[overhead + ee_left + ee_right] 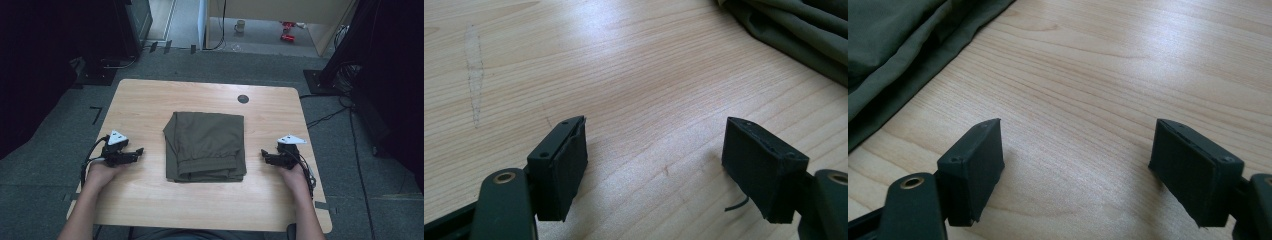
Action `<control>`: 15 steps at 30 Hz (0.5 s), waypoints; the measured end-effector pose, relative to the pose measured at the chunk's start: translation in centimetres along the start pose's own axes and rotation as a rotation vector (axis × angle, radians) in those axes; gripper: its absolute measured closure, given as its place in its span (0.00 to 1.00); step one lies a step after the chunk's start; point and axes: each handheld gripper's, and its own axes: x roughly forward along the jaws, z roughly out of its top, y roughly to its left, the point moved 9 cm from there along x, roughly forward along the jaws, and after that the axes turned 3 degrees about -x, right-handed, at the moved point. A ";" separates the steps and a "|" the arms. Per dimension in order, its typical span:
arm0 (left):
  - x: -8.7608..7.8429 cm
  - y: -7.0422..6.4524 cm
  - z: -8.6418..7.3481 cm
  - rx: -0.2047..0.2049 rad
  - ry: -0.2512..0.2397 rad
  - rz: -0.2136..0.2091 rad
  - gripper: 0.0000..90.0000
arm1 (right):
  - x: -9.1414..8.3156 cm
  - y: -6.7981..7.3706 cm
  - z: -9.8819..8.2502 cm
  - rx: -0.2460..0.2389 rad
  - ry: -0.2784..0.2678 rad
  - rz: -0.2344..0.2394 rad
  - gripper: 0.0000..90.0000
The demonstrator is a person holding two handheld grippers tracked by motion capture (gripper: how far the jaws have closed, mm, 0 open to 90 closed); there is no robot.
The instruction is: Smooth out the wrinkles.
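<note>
**Two grippers rested either side of a folded garment**

Two hand-held grippers are seen lying on a pale wooden surface (150, 100), one to each side of a folded olive-green garment (206, 145) that sits in the middle. The left gripper (140, 150) is placed near the garment's left edge, the right gripper (262, 152) near its right edge; neither is touching the cloth. In the left gripper view, the fingers (561, 165) are spread wide over bare wood, with nothing between them, and a corner of the garment (794, 30) is shown at upper right. In the right gripper view, the fingers (973, 167) are likewise spread and empty, with the garment (893, 50) at upper left.

The cloth is judged to be soft, light and limp, so it would likely sag and unfold if lifted by one layer. A hold is best taken at the stacked edges or corners, with all layers pinched together.
</note>
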 end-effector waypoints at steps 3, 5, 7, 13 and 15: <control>0.0 0.0 0.0 -0.002 0.000 0.002 0.29 | 0.0 0.0 0.0 0.001 0.002 -0.002 0.21; 0.0 0.0 0.0 -0.003 0.000 0.003 0.29 | 0.1 0.1 0.0 0.002 0.003 -0.003 0.21; 0.0 0.0 0.0 -0.004 0.000 0.003 0.29 | 0.1 0.1 0.0 0.004 0.004 -0.004 0.20; 0.0 0.0 0.0 -0.006 0.000 0.006 0.29 | 0.1 0.2 0.0 0.006 0.006 -0.005 0.19; 0.0 0.0 0.0 -0.007 0.000 0.007 0.29 | 0.1 0.2 0.0 0.007 0.006 -0.006 0.19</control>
